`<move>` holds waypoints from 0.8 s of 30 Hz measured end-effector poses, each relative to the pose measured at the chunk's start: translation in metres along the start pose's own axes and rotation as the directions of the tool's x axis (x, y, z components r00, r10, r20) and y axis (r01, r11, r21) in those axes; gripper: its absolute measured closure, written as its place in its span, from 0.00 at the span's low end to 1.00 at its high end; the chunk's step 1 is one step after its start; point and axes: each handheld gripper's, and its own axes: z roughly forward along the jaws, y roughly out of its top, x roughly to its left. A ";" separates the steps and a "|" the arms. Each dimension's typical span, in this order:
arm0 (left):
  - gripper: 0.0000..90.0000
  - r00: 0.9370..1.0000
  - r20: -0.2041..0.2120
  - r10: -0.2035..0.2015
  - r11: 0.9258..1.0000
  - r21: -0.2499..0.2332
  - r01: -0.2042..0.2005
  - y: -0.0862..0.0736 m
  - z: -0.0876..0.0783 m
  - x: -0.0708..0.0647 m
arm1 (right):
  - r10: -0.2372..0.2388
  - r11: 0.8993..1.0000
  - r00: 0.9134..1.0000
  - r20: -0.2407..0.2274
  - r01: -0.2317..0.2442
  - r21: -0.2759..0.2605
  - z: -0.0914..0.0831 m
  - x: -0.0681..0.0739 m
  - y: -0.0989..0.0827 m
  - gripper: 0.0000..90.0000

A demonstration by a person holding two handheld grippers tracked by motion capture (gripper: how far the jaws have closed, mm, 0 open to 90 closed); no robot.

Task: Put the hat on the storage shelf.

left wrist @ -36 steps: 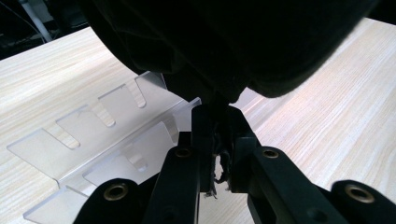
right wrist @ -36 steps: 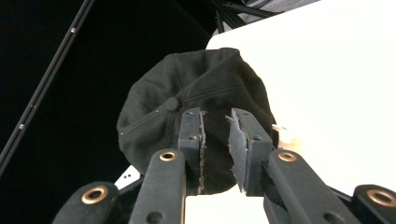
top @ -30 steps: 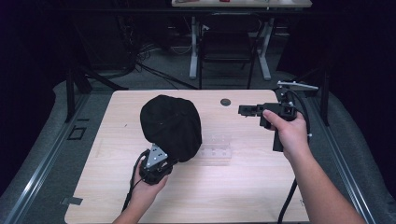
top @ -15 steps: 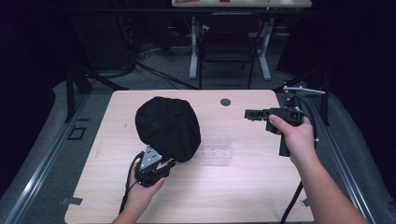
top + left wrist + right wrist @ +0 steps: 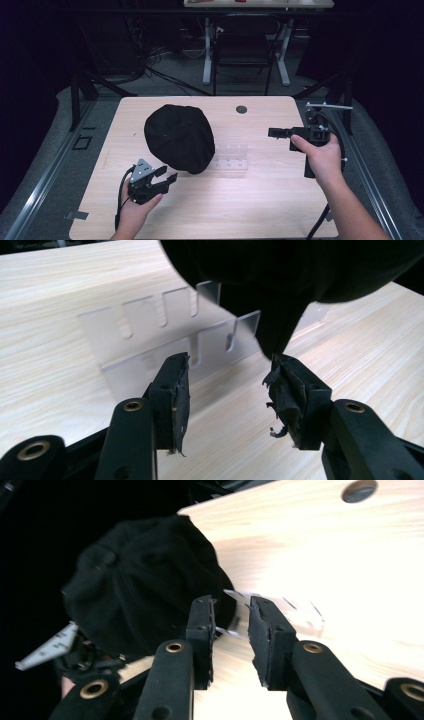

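A black cap [image 5: 179, 137] rests on the wooden table [image 5: 250, 205], its right side lying over a clear slotted acrylic stand [image 5: 231, 156]. My left gripper [image 5: 167, 177] sits open just in front of the cap's near edge. In the left gripper view the cap [image 5: 280, 270] hangs above the open left gripper [image 5: 227, 370], its lowest tip close to the right jaw, and the stand [image 5: 150, 340] lies behind. My right gripper [image 5: 272, 132] is held right of the stand, pointing at the cap [image 5: 145, 580]. Nothing sits in its narrow gap [image 5: 231, 610].
A round cable hole [image 5: 241, 109] sits near the table's far edge. Metal rails run along both sides of the table. A chair and desk legs [image 5: 207, 55] stand on the dark floor beyond it.
My left gripper has drawn back and to the left from under the cap's near edge. The right gripper has moved right and nearer to the person. The cap has shifted slightly left.
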 end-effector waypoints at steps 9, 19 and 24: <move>0.53 0.999 -0.004 -0.054 0.998 0.014 0.055 -0.012 -0.010 0.015 | -0.107 0.994 0.989 0.099 0.106 0.017 0.005 -0.005 -0.028 0.73; 0.52 0.997 -0.017 -0.078 0.997 0.012 0.078 -0.023 -0.011 0.019 | -0.205 0.977 0.959 0.195 0.211 -0.010 0.010 -0.018 -0.066 0.64; 0.52 0.997 -0.017 -0.070 0.997 0.014 0.070 -0.026 -0.010 0.018 | -0.240 0.966 0.943 0.230 0.257 -0.044 0.010 -0.022 -0.085 0.62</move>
